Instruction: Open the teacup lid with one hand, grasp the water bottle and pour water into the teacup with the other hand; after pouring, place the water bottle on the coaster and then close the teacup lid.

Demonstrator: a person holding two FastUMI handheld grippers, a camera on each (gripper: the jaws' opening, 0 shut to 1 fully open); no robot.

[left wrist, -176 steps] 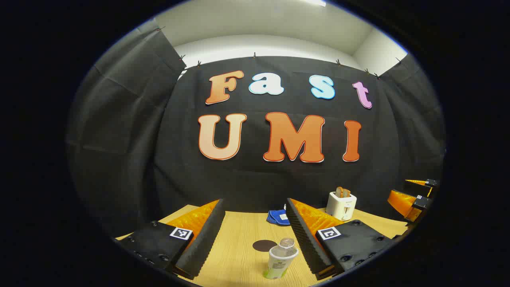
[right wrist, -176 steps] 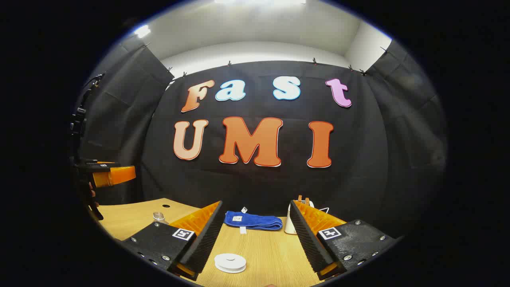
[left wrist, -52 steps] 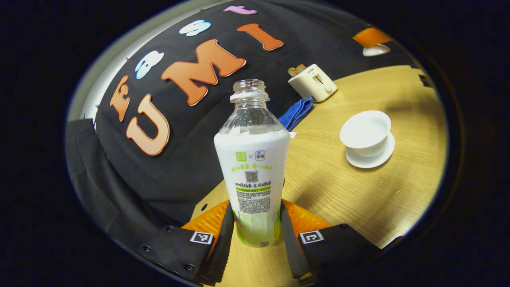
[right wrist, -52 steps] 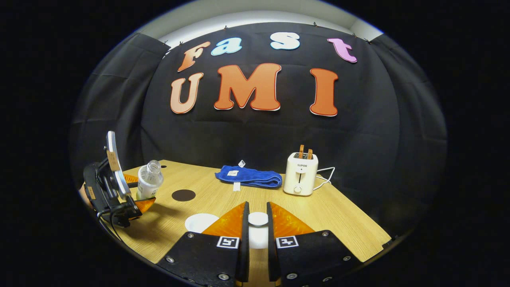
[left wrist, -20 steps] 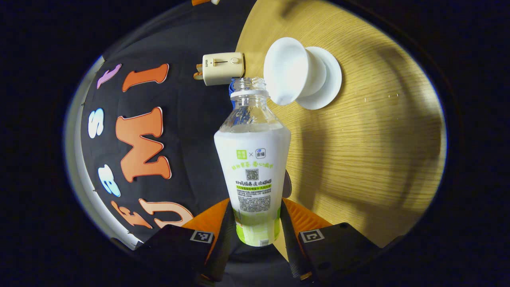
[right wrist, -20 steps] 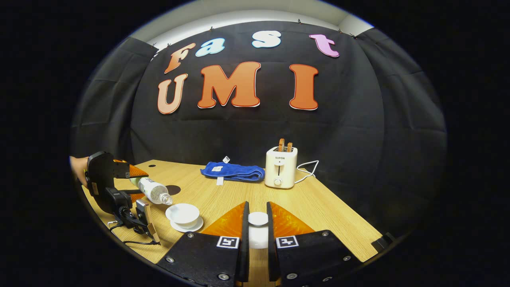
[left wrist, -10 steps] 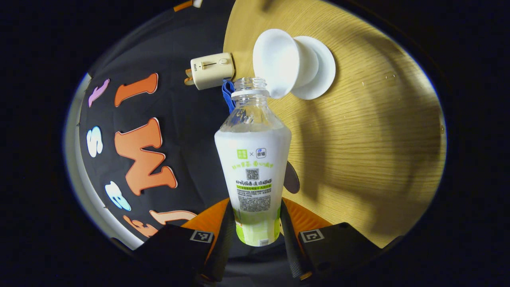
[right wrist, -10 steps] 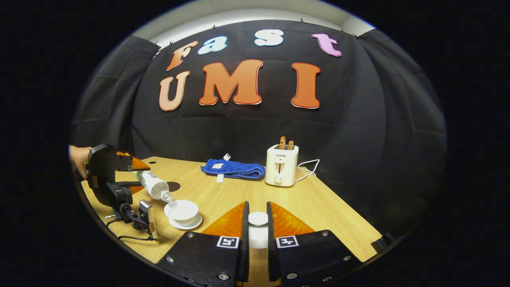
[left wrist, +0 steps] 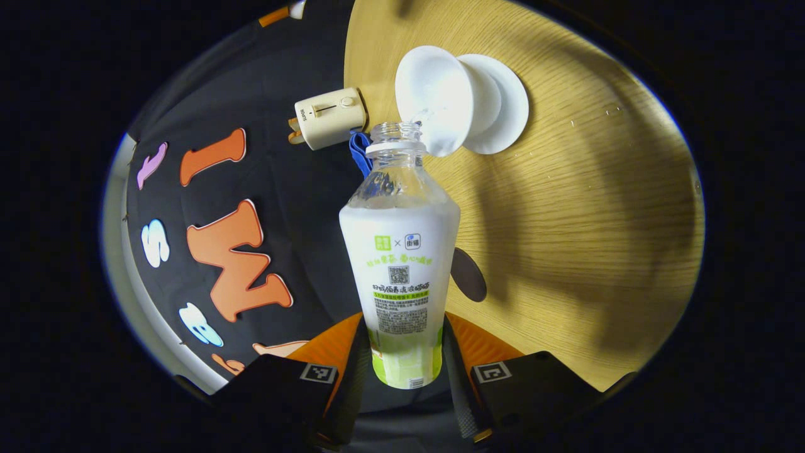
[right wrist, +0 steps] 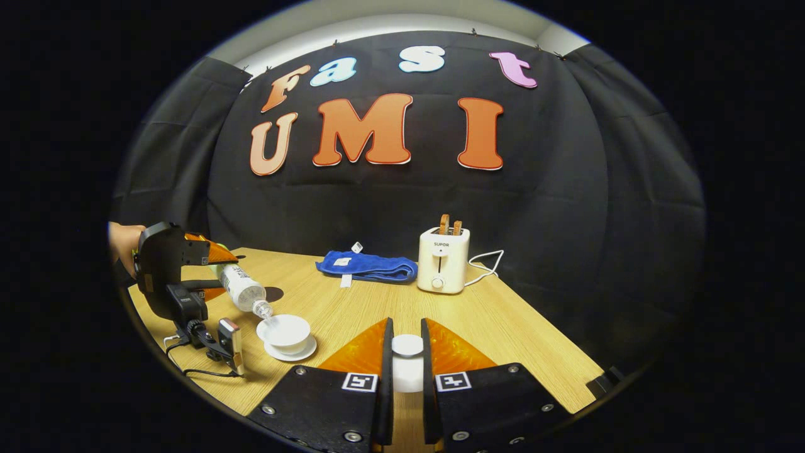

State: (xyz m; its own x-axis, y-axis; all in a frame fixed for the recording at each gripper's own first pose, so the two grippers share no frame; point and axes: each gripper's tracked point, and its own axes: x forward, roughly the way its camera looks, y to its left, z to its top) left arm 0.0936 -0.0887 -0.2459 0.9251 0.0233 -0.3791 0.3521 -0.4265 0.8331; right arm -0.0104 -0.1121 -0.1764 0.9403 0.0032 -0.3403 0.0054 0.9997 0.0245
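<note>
— Water bottle: where is it?
— Tipped mouth-down at the rim of the teacup, both fingers of the left gripper clamped on its lower body. In the right gripper view the cup stands on its saucer at the near left of the table.
— The lid?
— The teacup lid is pinched between the fingers of the right gripper, held right of the cup.
— And the coaster?
— The dark coaster lies just beyond the bottle. A blue towel and toaster sit far back.

The table held one bottle, one cup, one saucer, one lid, one coaster, one towel, one toaster.
</note>
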